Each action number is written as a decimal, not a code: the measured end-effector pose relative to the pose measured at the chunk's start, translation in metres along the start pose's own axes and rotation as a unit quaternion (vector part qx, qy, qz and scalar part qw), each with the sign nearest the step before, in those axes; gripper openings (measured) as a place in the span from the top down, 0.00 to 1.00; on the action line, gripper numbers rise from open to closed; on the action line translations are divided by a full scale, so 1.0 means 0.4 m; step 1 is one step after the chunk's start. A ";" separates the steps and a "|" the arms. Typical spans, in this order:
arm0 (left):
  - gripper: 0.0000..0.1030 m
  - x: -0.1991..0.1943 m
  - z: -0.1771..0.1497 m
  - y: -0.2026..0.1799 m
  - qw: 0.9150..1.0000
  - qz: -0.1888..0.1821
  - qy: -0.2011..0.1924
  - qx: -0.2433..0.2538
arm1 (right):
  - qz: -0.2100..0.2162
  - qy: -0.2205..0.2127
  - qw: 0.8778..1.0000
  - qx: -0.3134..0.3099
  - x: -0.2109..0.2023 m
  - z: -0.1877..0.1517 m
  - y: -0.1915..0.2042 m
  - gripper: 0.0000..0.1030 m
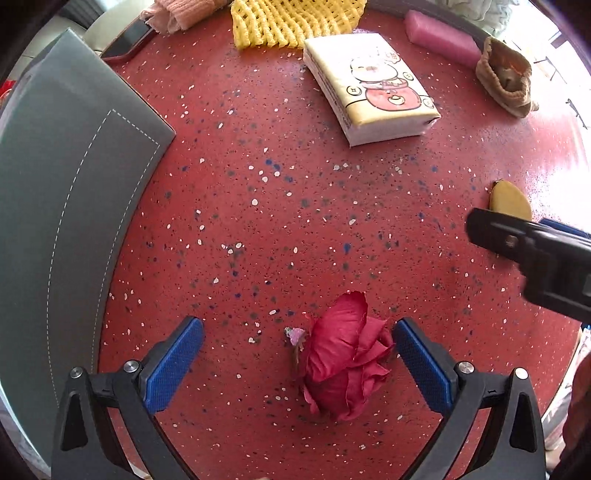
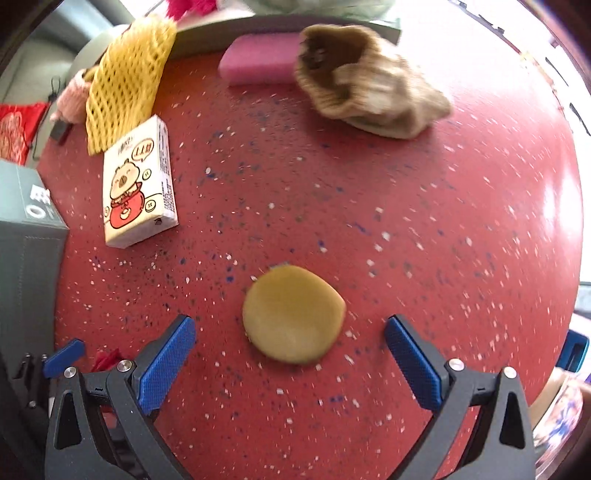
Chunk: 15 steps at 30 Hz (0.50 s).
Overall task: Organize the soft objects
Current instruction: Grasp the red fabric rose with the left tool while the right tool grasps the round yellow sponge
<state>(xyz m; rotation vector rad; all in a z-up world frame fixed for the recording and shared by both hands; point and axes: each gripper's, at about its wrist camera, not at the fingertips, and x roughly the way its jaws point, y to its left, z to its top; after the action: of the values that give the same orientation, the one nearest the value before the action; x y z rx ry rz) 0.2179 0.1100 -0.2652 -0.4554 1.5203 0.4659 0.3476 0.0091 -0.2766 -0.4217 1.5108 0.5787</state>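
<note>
A red fabric rose (image 1: pixel 343 354) lies on the red speckled table (image 1: pixel 277 206), between the blue pads of my open left gripper (image 1: pixel 297 328), close to the right pad. A round yellow sponge pad (image 2: pixel 293 314) lies just ahead of my open right gripper (image 2: pixel 290 328), between its fingers; it also shows in the left wrist view (image 1: pixel 511 201). A tissue pack (image 1: pixel 369 86), yellow foam net (image 1: pixel 291 18), pink foam block (image 1: pixel 439 37), brown sock (image 1: pixel 504 75) and pink knit item (image 1: pixel 177 14) lie at the far side.
A grey box (image 1: pixel 62 177) stands at the left of the table. A dark phone (image 1: pixel 127 40) lies at the far left edge. The right gripper's black body (image 1: pixel 535 258) reaches in from the right in the left wrist view.
</note>
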 end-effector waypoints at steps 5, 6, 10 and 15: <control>0.00 -0.001 -0.011 0.005 1.000 0.001 -0.011 0.000 | -0.036 -0.003 0.999 -0.033 0.010 0.007 0.031 0.02; 0.00 -0.001 -0.009 0.006 1.000 0.001 -0.009 0.000 | -0.044 -0.002 0.998 -0.039 0.011 0.001 0.036 0.03; 0.00 -0.013 -0.023 -0.011 1.000 0.008 0.000 0.002 | -0.041 -0.005 0.999 -0.021 -0.009 -0.036 0.014 0.21; 0.30 -0.033 -0.014 -0.070 0.999 0.024 -0.008 0.047 | -0.045 -0.009 0.999 -0.021 -0.041 -0.040 -0.003 0.54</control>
<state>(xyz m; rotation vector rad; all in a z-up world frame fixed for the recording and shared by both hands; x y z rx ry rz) 0.2286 0.0835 -0.2523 -0.3413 1.5342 0.4318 0.3360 -0.0030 -0.2609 -0.5119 1.4567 0.5429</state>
